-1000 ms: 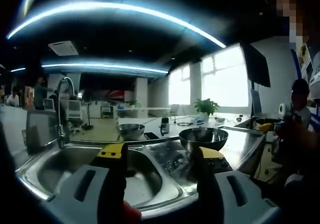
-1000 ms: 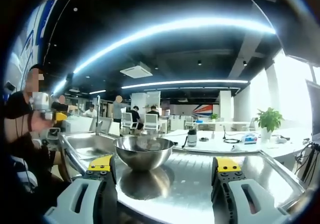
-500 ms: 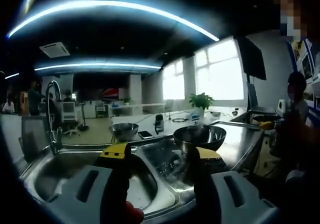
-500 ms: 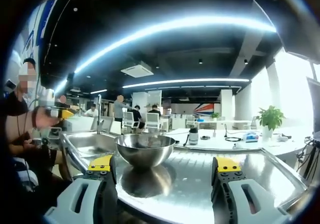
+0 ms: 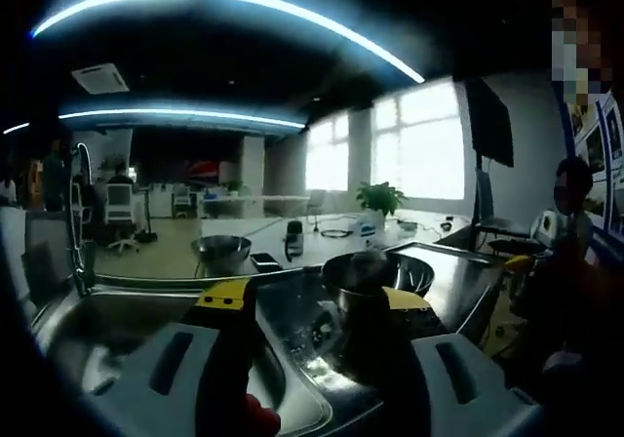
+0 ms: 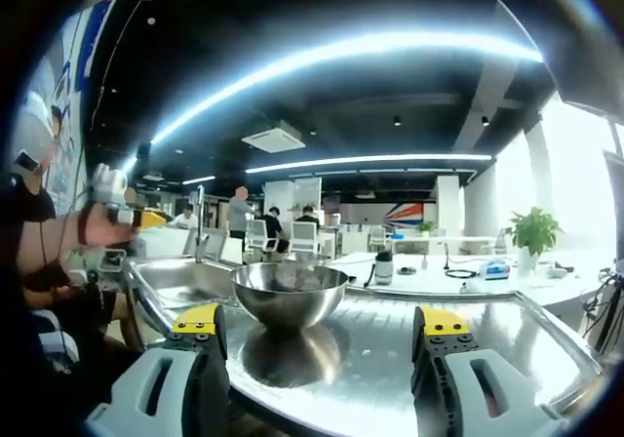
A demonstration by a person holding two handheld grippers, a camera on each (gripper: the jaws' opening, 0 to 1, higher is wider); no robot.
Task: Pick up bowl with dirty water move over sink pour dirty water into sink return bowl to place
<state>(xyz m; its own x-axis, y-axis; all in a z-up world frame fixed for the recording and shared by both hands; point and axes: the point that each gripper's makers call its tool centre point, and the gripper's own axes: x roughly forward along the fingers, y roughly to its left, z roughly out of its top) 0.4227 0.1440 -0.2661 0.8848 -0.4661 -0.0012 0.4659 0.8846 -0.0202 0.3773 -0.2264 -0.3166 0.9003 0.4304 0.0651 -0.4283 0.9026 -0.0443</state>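
We see a dim room lit by curved ceiling light strips (image 6: 341,61) and blown-out windows (image 5: 429,144), with glare on the steel counter (image 6: 380,344), soft blur in the left gripper view, and fisheye bending toward both frames' edges.

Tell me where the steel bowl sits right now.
In the right gripper view, the round steel bowl stands on the steel drainboard, beside the sink basin at its left.

The bowl (image 6: 289,297) stands on the counter (image 6: 390,344), sink (image 6: 175,279) to its left.
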